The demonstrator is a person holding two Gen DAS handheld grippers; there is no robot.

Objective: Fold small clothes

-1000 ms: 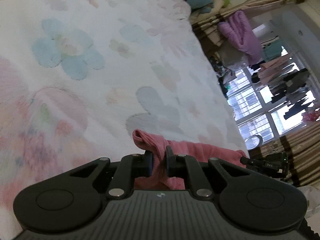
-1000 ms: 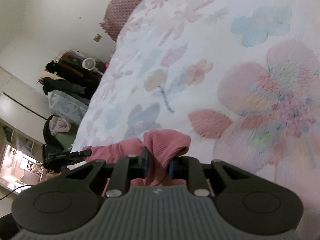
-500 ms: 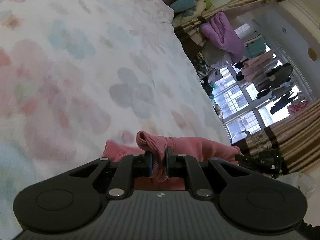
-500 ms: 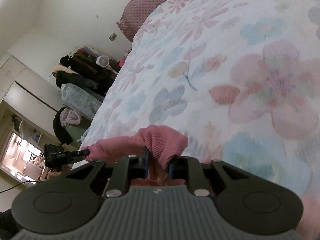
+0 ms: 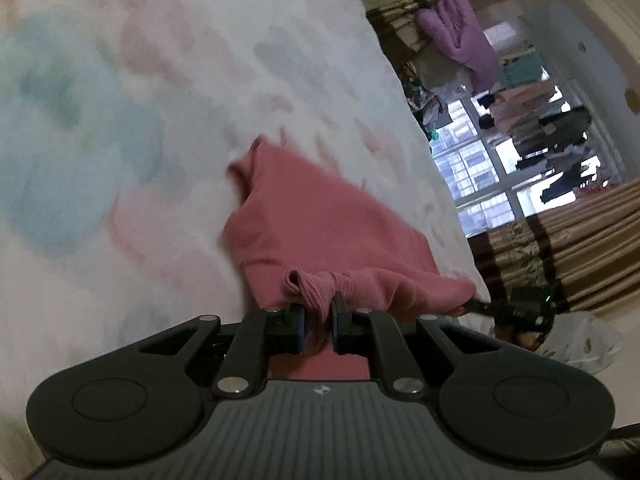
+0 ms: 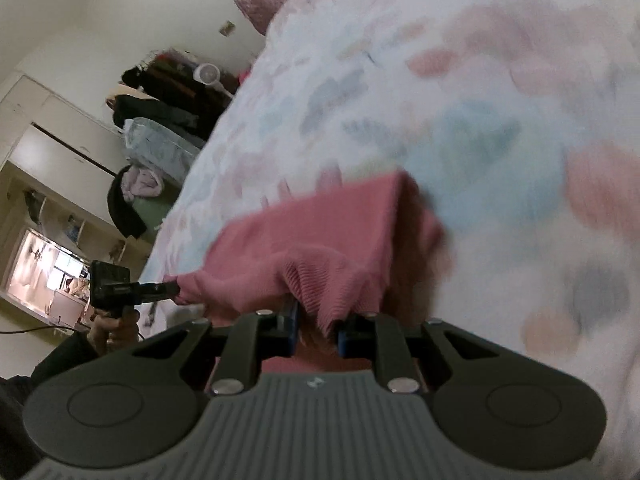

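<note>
A small pink knit garment (image 5: 316, 224) stretches between my two grippers above the flowered bedspread (image 5: 120, 120). My left gripper (image 5: 318, 322) is shut on a bunched ribbed edge of it. In the left wrist view the far corner of the cloth leads to my right gripper (image 5: 486, 306), seen small at the right. My right gripper (image 6: 316, 328) is shut on another ribbed edge of the pink garment (image 6: 320, 240). In the right wrist view my left gripper (image 6: 170, 290) pinches the cloth's left corner, held by a hand (image 6: 116, 326). The cloth's far end trails over the bed.
The bedspread (image 6: 440, 100) fills most of both views. A pink pillow (image 6: 264, 4) lies at the head. Beside the bed stand piled clothes and bags (image 6: 160, 112) on one side, and curtains with a window (image 5: 520, 184) on the other.
Both grippers have swept across the bed with the garment. Much more of the pink cloth now shows, spread out ahead of the fingers. The flower pattern is blurred by the motion.
</note>
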